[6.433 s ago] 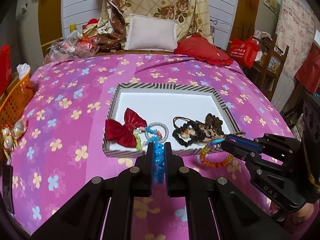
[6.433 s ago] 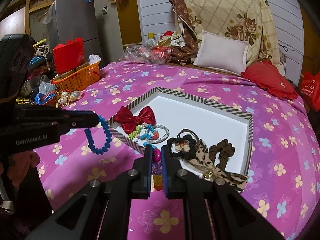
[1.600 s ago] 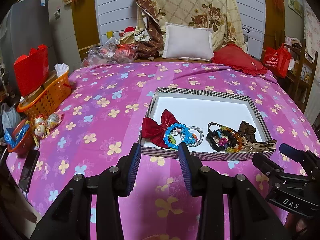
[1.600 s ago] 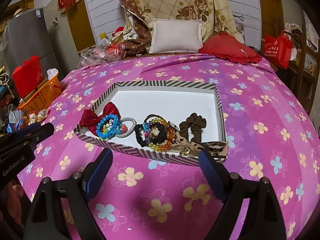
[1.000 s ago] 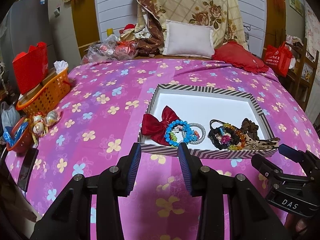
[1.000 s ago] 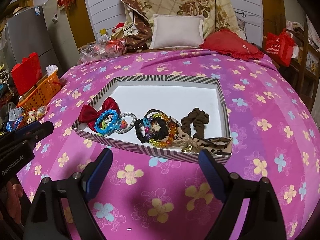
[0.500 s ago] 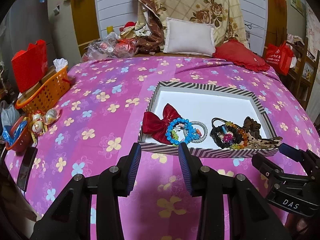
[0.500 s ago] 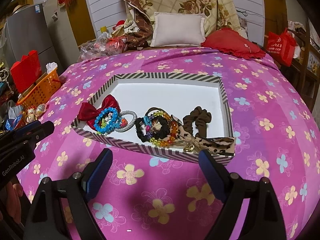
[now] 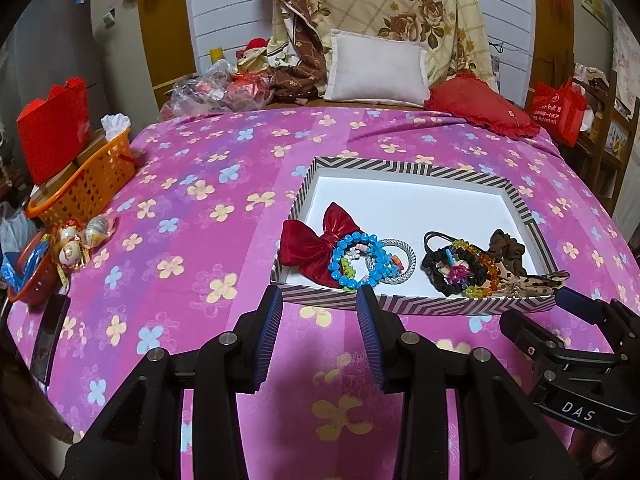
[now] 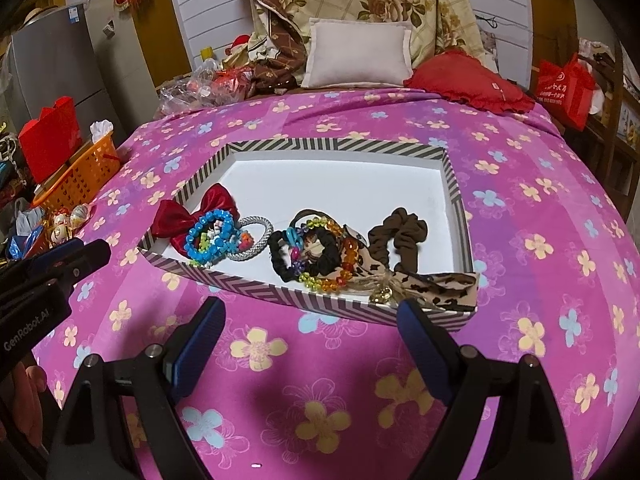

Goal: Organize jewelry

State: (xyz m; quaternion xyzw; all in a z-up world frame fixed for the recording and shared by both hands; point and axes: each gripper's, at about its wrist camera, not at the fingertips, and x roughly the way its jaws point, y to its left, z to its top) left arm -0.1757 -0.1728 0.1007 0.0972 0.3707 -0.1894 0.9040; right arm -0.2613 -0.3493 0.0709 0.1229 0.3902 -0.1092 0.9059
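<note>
A pink flowered bedspread (image 10: 520, 208) carries a shallow striped-rim white tray (image 10: 332, 146). Both empty grippers hover before its near edge: the right gripper (image 10: 310, 322) with fingers wide apart, the left gripper (image 9: 319, 310) parted less. Inside along the front lie a red velvet bow (image 9: 310, 240), a brown scrunchie (image 10: 402, 236) and a blue beaded bracelet (image 9: 358, 258).

Left wrist view: looks forward and down over the bed (image 9: 192, 184) from its near edge, striped tray (image 9: 404, 304) at 1 o'clock, near.
Right wrist view: same heading, a little further right, tray (image 10: 304, 294) at 12 o'clock, close.
Shared: the tray, the flowered bedspread, pillows (image 10: 360, 60) at 12 o'clock; each view catches the other gripper at its edge.
</note>
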